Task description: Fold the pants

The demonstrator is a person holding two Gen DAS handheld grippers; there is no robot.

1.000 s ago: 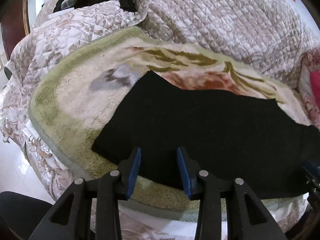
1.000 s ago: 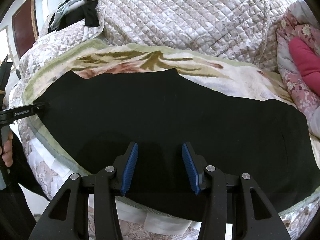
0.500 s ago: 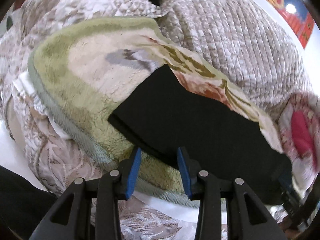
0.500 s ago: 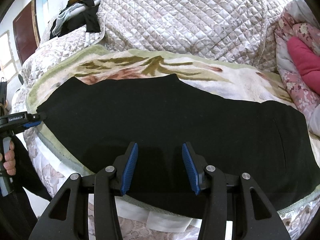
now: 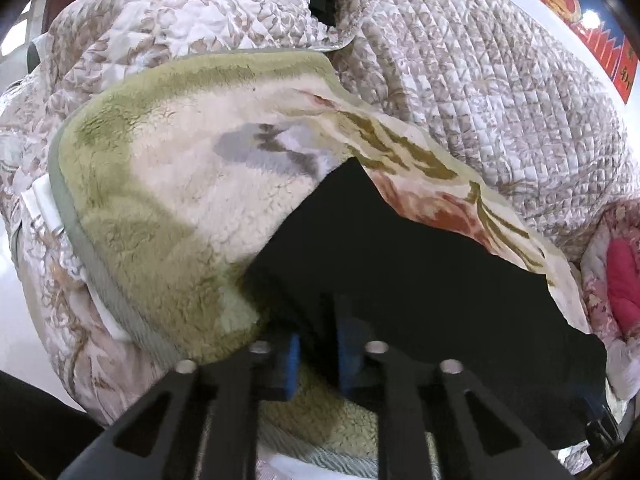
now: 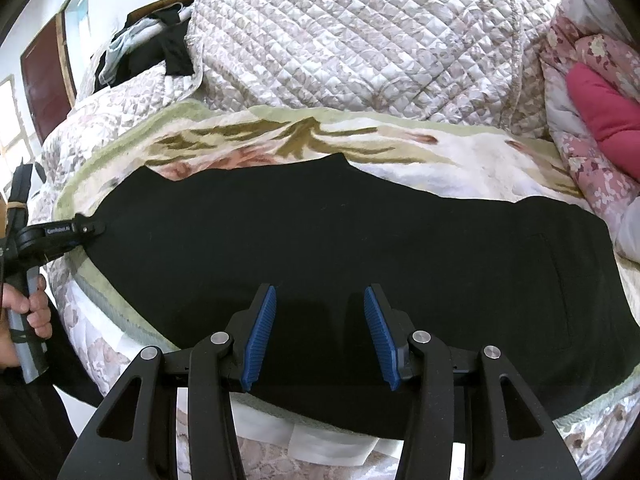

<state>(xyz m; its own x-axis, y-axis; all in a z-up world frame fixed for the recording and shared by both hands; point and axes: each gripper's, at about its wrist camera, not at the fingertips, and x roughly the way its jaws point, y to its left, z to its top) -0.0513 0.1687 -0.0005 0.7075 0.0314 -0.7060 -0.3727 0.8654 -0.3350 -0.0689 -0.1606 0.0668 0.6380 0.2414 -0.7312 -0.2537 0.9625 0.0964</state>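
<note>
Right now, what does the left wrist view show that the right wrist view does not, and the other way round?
Only the left wrist view: the left gripper up close, its jaws closing on the near edge of the black pants, and a red and blue wall hanging at top right.

Only the right wrist view: the right gripper, jaws apart above the pants with nothing between them, the pants' full length, and a hand holding the left gripper's handle.

Both: the pants, the fleece blanket, the quilted cover and the pink bedding.
</note>
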